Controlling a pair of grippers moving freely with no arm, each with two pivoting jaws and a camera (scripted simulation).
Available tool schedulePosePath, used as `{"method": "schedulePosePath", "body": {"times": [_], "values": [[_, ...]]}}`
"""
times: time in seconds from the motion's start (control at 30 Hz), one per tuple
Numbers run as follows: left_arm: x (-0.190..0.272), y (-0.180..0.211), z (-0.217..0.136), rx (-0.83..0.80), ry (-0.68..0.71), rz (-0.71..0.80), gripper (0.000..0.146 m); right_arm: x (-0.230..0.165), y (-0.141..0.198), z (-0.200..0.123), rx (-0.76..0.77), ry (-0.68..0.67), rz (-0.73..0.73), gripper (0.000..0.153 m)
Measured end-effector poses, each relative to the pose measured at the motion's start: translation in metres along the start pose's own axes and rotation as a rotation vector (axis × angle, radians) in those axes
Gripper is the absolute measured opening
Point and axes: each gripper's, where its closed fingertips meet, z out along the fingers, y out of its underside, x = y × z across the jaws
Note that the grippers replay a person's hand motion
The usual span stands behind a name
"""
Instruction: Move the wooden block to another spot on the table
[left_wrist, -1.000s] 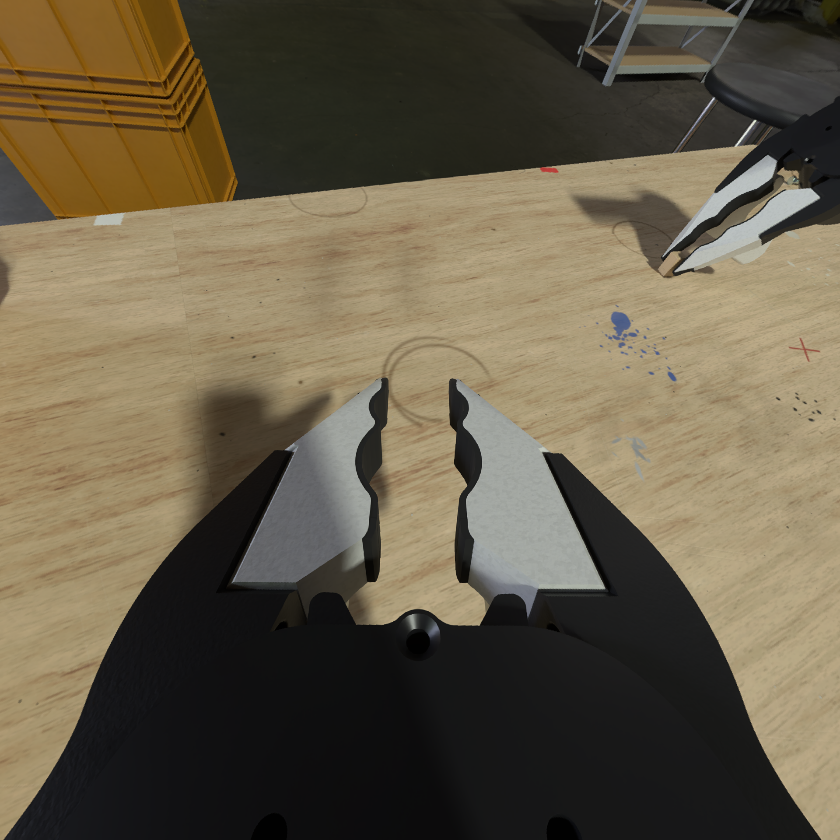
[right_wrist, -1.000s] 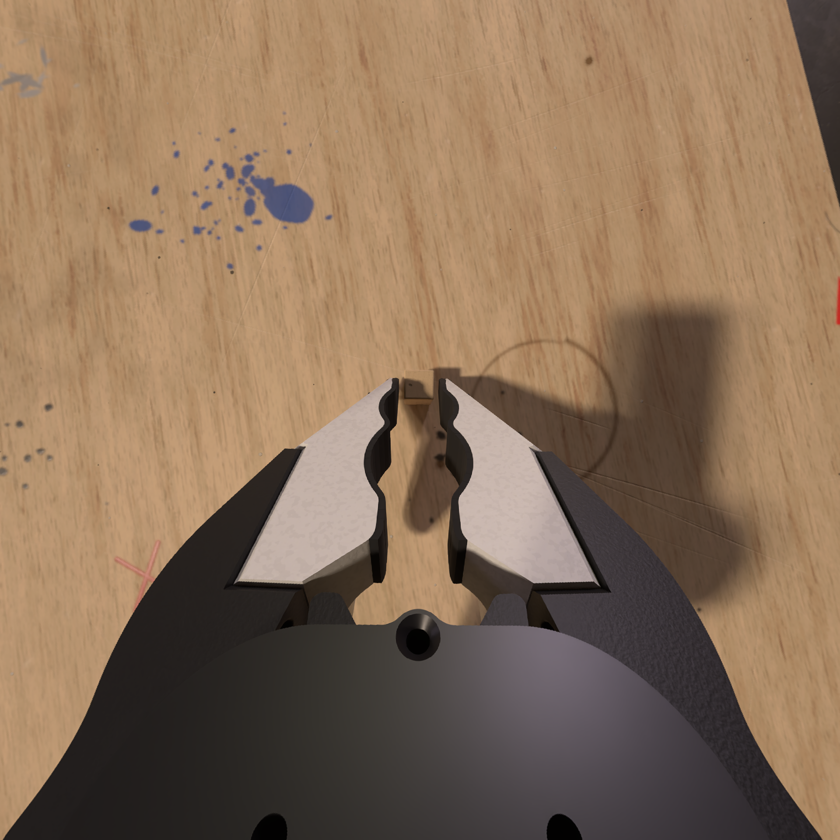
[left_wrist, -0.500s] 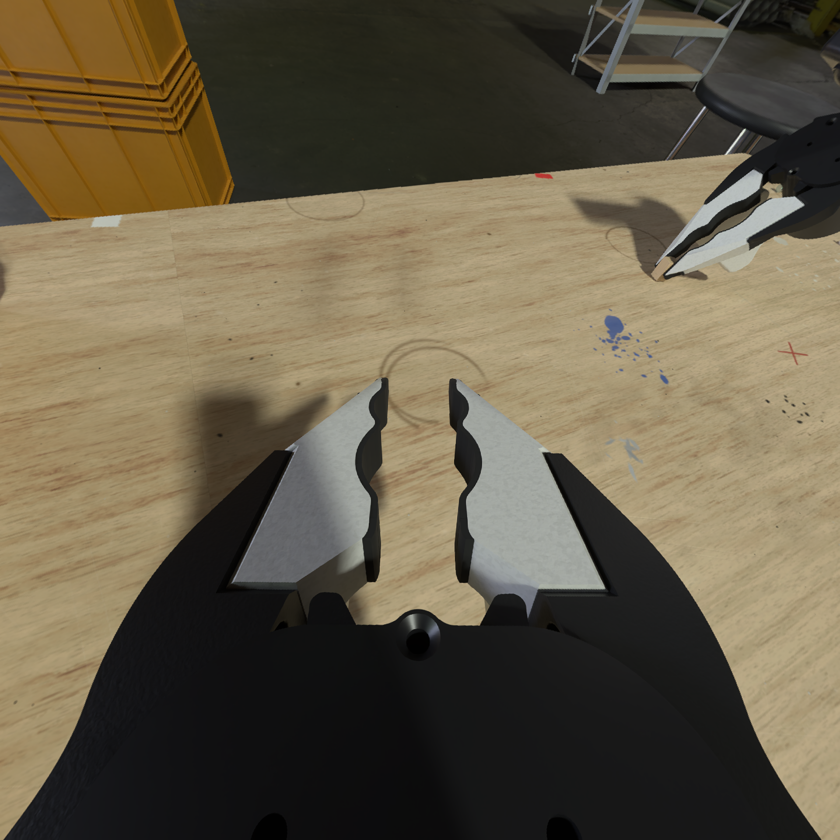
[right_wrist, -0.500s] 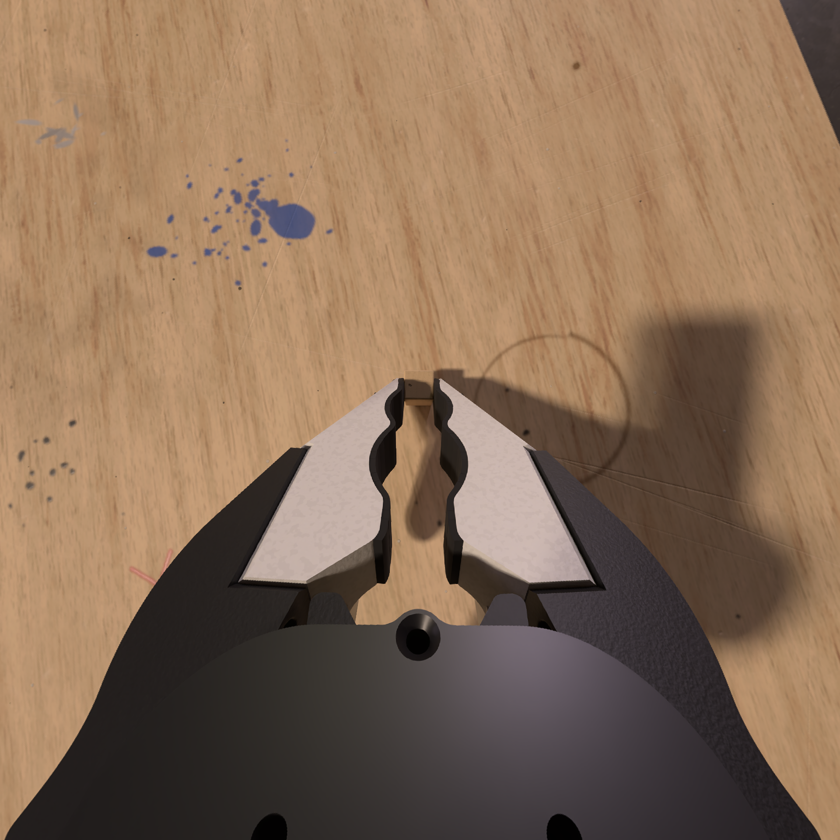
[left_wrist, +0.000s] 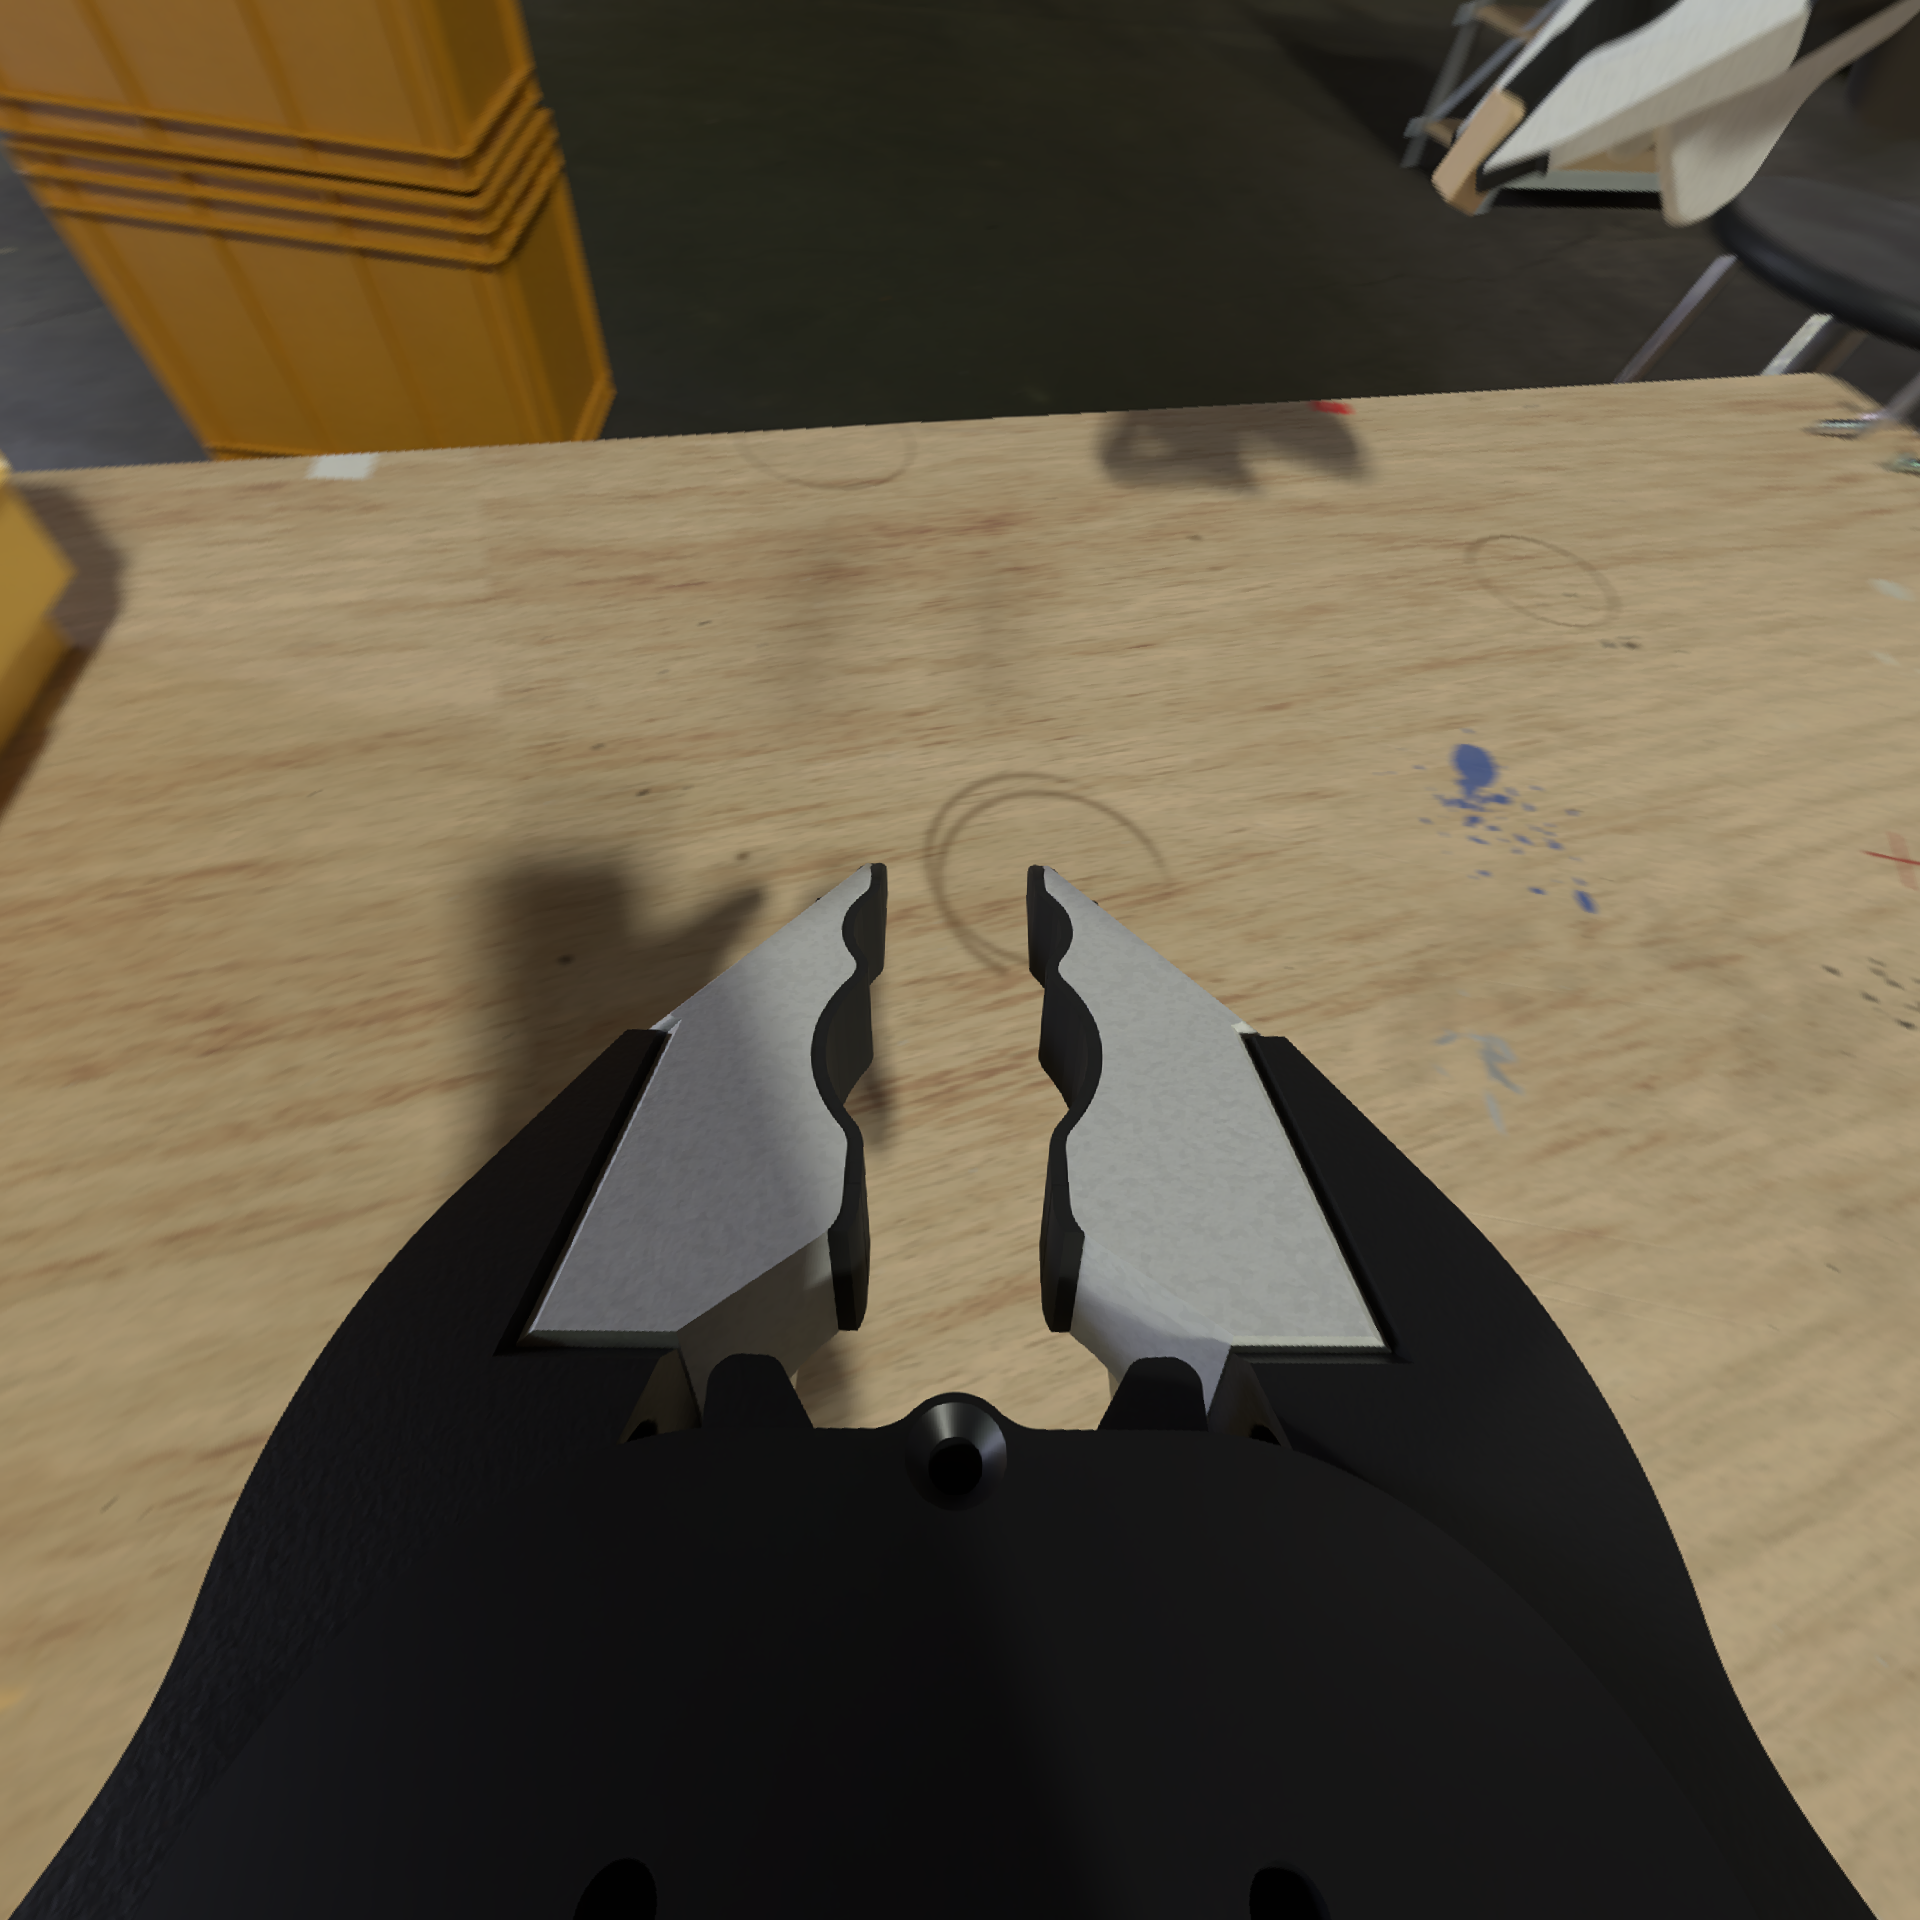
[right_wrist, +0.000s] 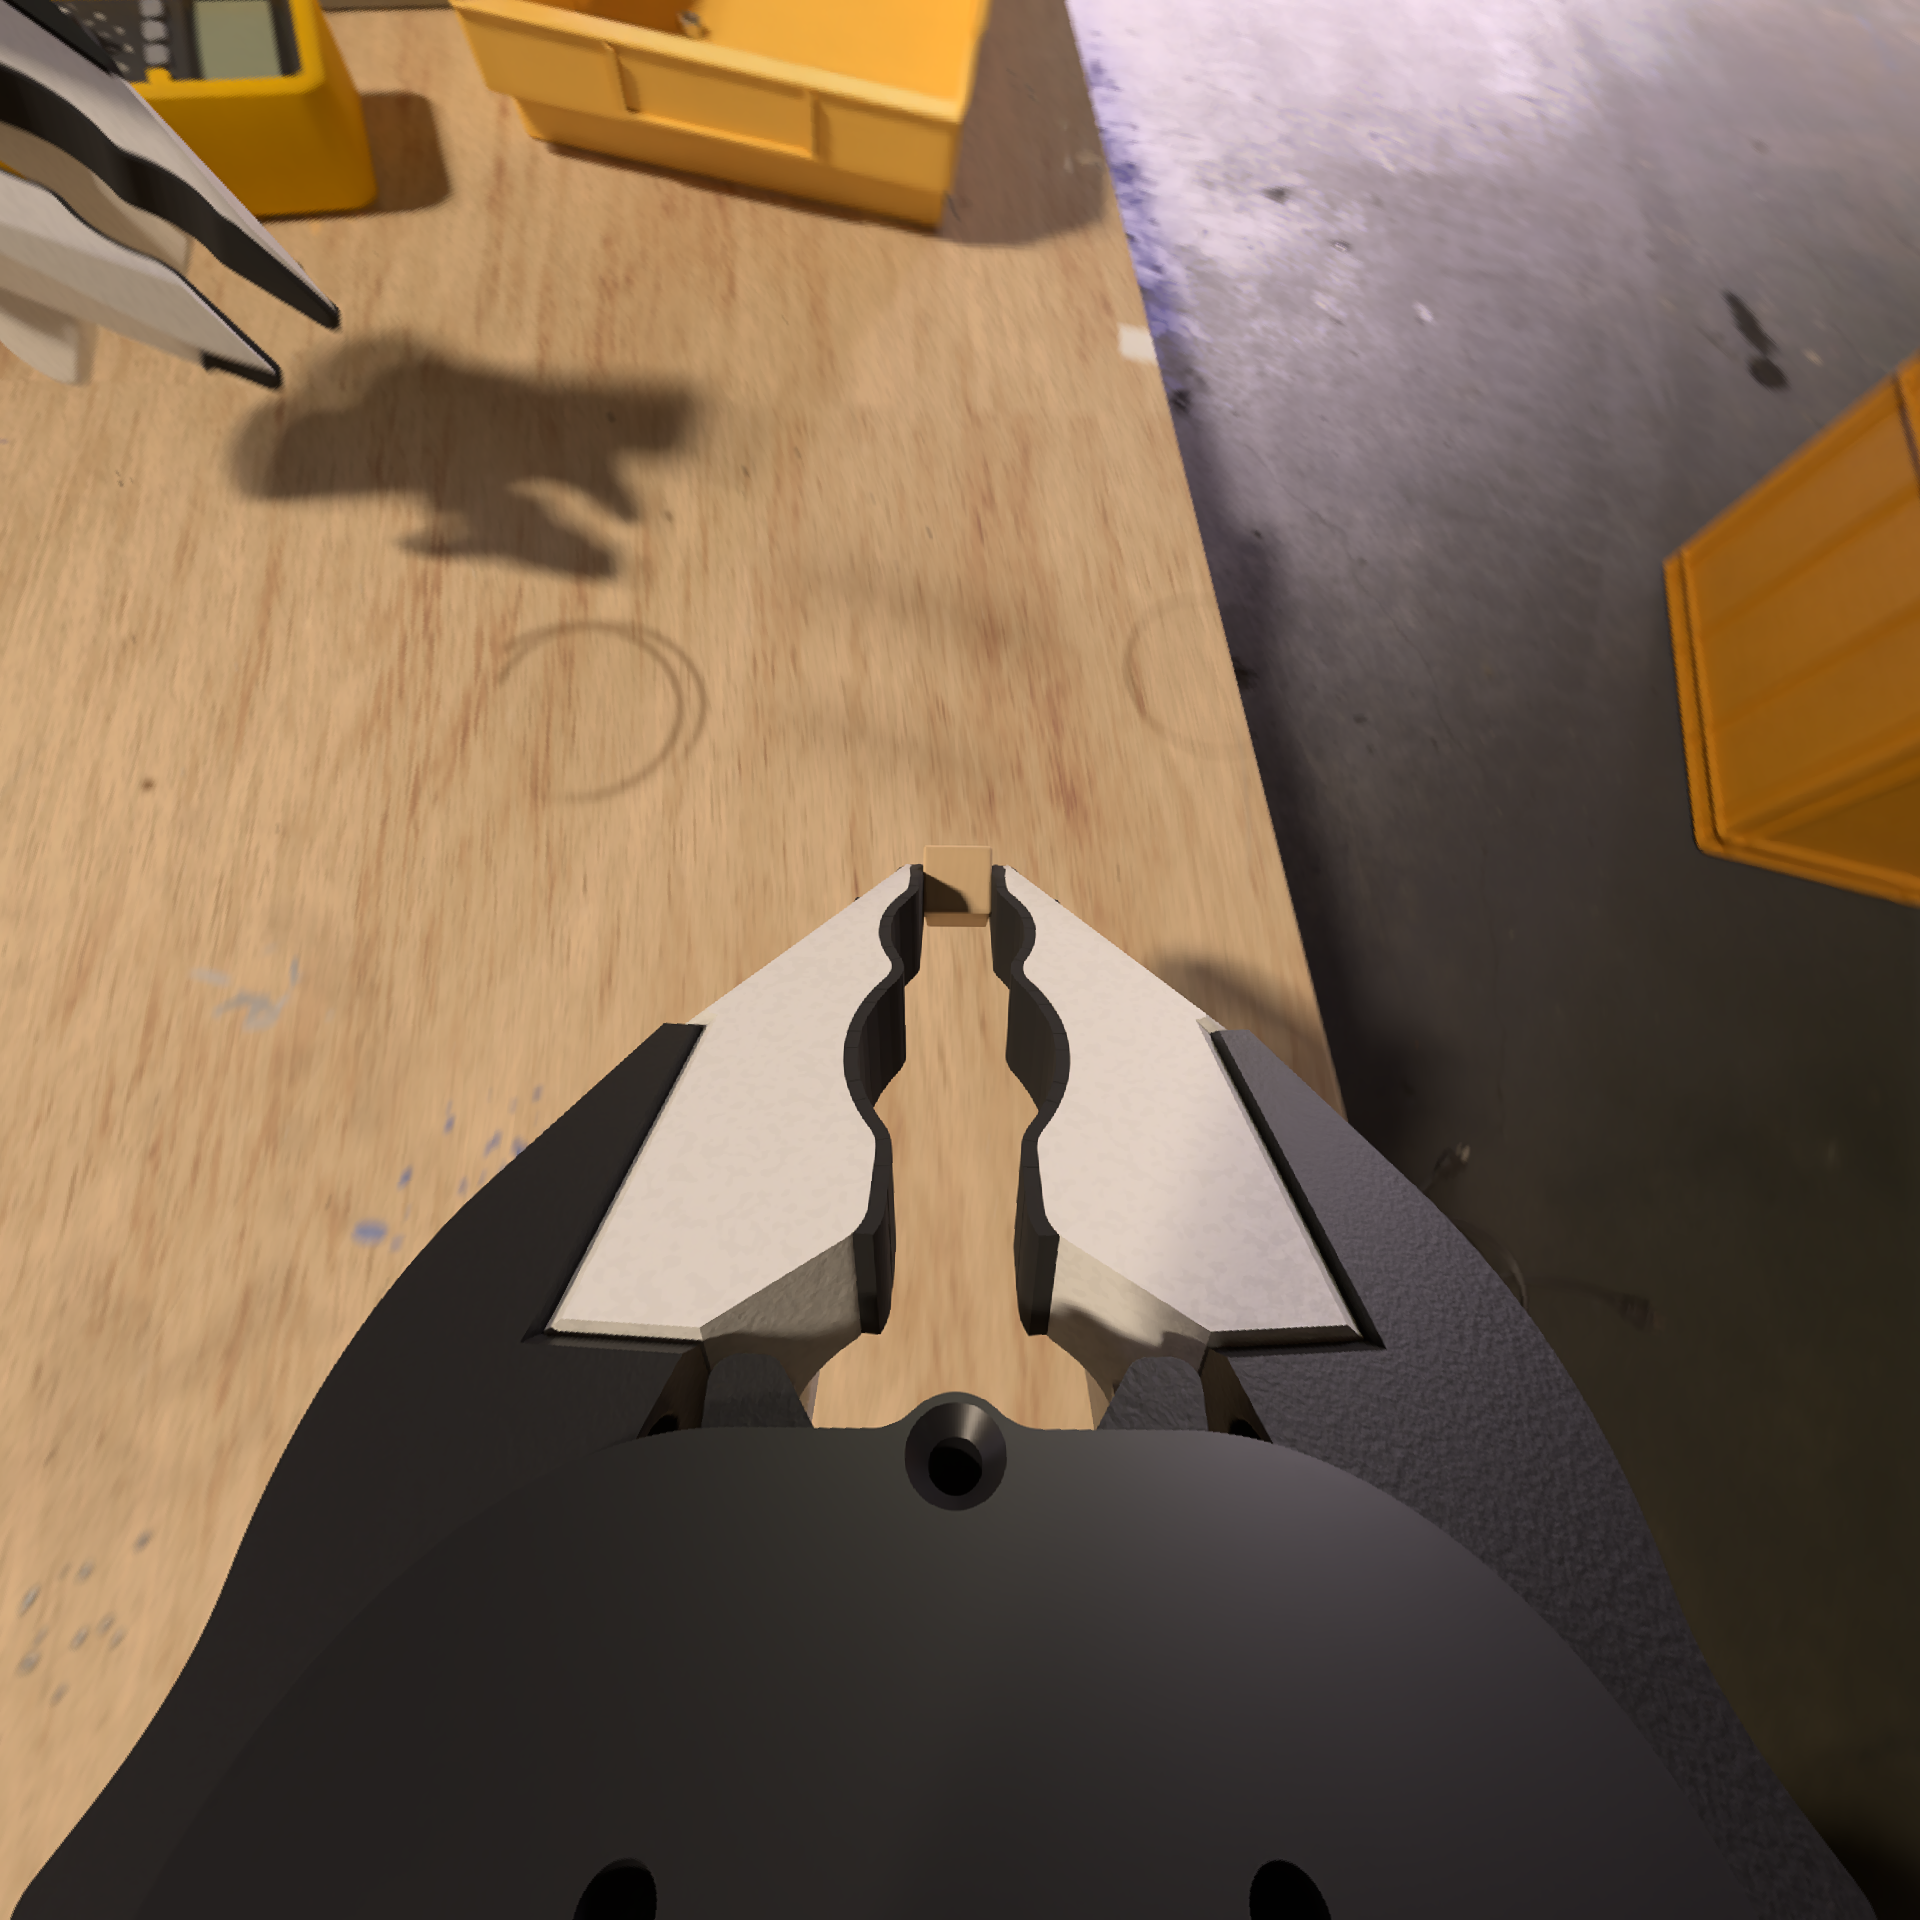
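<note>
The small wooden block is pinched between the fingertips of my right gripper, which is shut on it and holds it in the air above the wooden table, near the table's right edge. In the left wrist view the right gripper shows high at the top right, with the block at its tips. My left gripper is open and empty, low over the table by a dark ring mark. It also shows in the right wrist view at the top left.
A yellow bin and a yellow device with a screen stand on the table's far part. Stacked yellow crates and a black stool stand beyond the table. An orange crate is on the floor. Blue paint specks mark the table.
My right gripper has risen off the table with the block in it and turned, so its view now takes in the table edge and floor. My left gripper has barely moved.
</note>
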Motion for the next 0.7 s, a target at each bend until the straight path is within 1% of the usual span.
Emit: {"method": "schedulePosePath", "body": {"times": [0.07,0.13,0.2,0.27,0.33,0.37,0.43,0.53,0.7], "values": [[-0.016,0.002,-0.003,-0.007,-0.061,-0.022,0.027,0.000,-0.031,0.035,-0.014,-0.056,-0.054,0.012],[-0.029,0.003,-0.007,0.000,-0.096,-0.061,0.027,-0.002,-0.047,0.081,-0.059,-0.122,-0.090,0.012],[-0.038,0.002,-0.011,0.014,-0.115,-0.088,0.027,-0.002,-0.047,0.130,-0.146,-0.179,-0.098,0.012],[-0.043,0.002,-0.012,0.015,-0.131,-0.086,0.027,-0.005,-0.040,0.175,-0.239,-0.244,-0.063,0.012],[-0.045,0.003,-0.012,0.010,-0.140,-0.072,0.027,-0.011,-0.041,0.210,-0.284,-0.308,-0.019,0.012],[-0.045,0.004,-0.012,0.010,-0.141,-0.063,0.027,-0.012,-0.043,0.225,-0.283,-0.313,-0.012,0.012],[-0.045,0.004,-0.012,0.007,-0.148,-0.041,0.027,-0.013,-0.051,0.250,-0.266,-0.313,0.014,0.012],[-0.045,0.007,-0.011,-0.004,-0.156,-0.018,0.027,-0.015,-0.059,0.277,-0.262,-0.313,0.050,0.012],[-0.043,0.008,-0.009,-0.008,-0.138,-0.027,0.027,-0.022,-0.065,0.297,-0.257,-0.306,0.049,0.012]]}}
